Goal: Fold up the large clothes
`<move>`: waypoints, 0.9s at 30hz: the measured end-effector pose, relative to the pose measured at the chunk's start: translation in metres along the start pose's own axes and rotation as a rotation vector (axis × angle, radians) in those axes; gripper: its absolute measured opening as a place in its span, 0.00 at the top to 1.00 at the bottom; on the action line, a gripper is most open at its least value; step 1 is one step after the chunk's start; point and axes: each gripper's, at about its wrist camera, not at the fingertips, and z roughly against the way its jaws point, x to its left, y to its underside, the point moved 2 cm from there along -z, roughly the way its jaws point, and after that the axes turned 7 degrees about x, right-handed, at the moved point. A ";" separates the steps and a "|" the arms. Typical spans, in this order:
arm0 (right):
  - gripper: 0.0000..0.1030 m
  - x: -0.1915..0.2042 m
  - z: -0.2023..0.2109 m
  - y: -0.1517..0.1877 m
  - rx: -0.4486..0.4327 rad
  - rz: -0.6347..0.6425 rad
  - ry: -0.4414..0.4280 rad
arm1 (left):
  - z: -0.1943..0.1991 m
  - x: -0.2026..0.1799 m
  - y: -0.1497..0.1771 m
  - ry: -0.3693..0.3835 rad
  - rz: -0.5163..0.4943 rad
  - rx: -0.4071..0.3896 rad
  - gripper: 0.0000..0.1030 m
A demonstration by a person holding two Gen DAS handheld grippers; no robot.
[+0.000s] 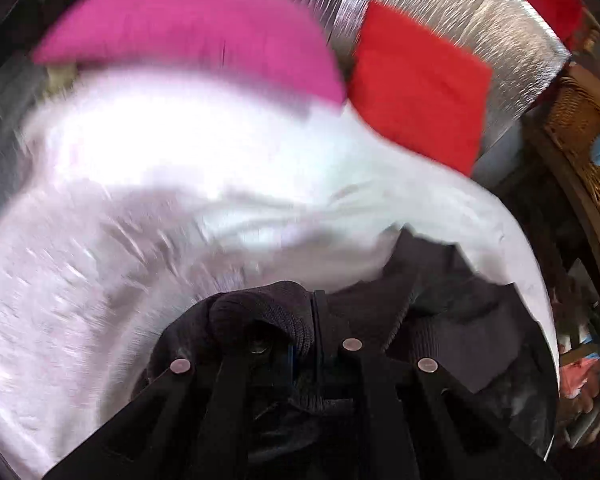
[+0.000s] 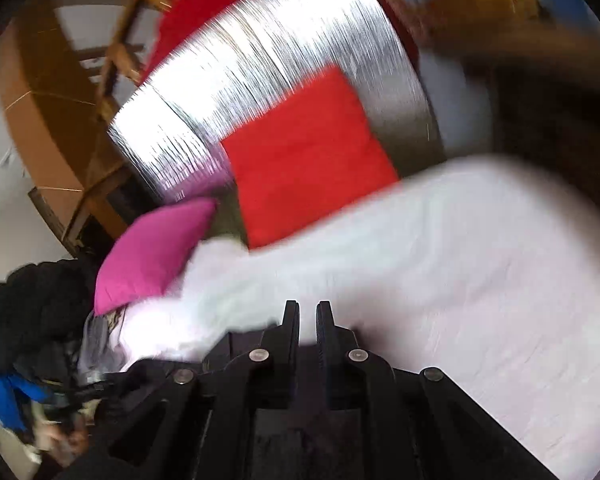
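— Where's the dark knit garment (image 1: 440,312)?

— Bunched right at the left tongs (image 1: 300,320), draped over their tips onto the white sheet (image 1: 140,200) of the bed. The jaws are shut on its fabric.

— And the right tongs (image 2: 308,316)?

— Jaws closed to a thin slit; dark cloth lies beneath them, but whether they hold it I cannot tell. They point down at the sheet, toward the red cushion (image 2: 308,152) and pink cushion (image 2: 156,252).
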 end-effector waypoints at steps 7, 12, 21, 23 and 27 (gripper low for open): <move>0.84 -0.033 -0.079 0.008 0.349 -0.038 0.050 | -0.013 0.015 0.004 0.071 0.042 0.020 0.90; 0.83 -0.034 -0.091 0.006 0.375 -0.071 0.066 | -0.016 0.008 -0.003 0.038 0.023 0.051 0.90; 0.00 -0.036 -0.042 0.001 0.151 -0.147 -0.048 | -0.020 -0.003 -0.021 0.008 0.028 0.092 0.90; 0.01 -0.036 -0.046 -0.001 0.172 -0.144 -0.032 | -0.016 0.000 -0.021 0.027 0.041 0.111 0.87; 0.07 -0.030 -0.082 -0.001 0.342 -0.071 0.067 | 0.012 0.028 -0.012 0.137 0.115 0.092 0.53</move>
